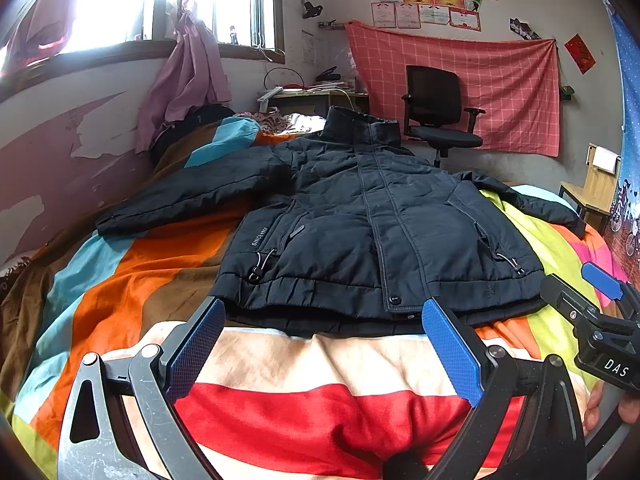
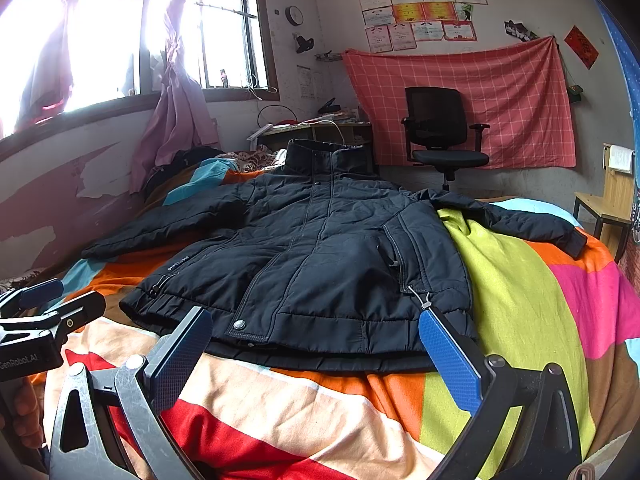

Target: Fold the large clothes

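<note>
On the bed's bright striped blanket (image 1: pixel 132 280) lies a big dark blue puffy jacket (image 1: pixel 360 220), front side up. Its collar points away toward the black office chair (image 1: pixel 436 108); its hem is nearest. Left gripper (image 1: pixel 324 356) and right gripper (image 2: pixel 316 360) are both wide open, holding nothing.

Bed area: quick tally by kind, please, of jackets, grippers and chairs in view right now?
Dark padded jacket: 1, spread flat on the striped bedspread
Grippers: 2, left gripper and right gripper, both open
Chairs: 2, black office chair and wooden chair
Total: 5
</note>
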